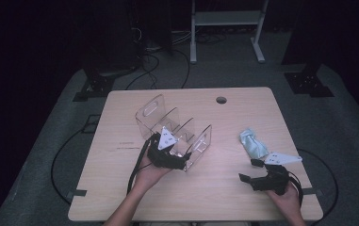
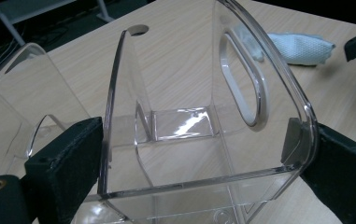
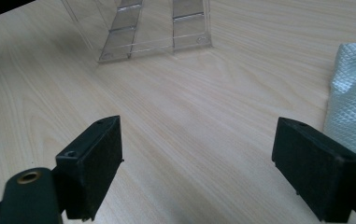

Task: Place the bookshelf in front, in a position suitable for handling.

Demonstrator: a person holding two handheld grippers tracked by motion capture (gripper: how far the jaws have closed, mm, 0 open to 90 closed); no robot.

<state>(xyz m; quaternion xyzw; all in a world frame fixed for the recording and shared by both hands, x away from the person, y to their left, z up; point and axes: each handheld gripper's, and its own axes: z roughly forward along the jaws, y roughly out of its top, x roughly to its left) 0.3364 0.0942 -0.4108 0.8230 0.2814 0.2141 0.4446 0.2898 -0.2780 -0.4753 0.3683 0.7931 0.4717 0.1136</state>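
Observation:
A clear acrylic rack (image 1: 175,127) with several upright dividers stands left of the table's middle. My left gripper (image 1: 182,155) is at its near end, and in the left gripper view (image 2: 206,135) its jaws straddle the end compartment (image 2: 185,121). The black pads (image 2: 73,154) stand wide, close against the two outer walls, with no squeeze to be seen. My right gripper (image 1: 250,170) rests low near the front right of the table, open with only bare wood between its jaws (image 3: 203,130). A crumpled pale blue cloth (image 1: 253,143) lies just beyond it, at the right edge of the right gripper view (image 3: 353,107).
The light wooden table (image 1: 215,197) has a round cable hole (image 1: 221,100) near its far edge. Cables and metal stand legs lie on the dark carpet around it. Bare wood stretches between the rack and the cloth.

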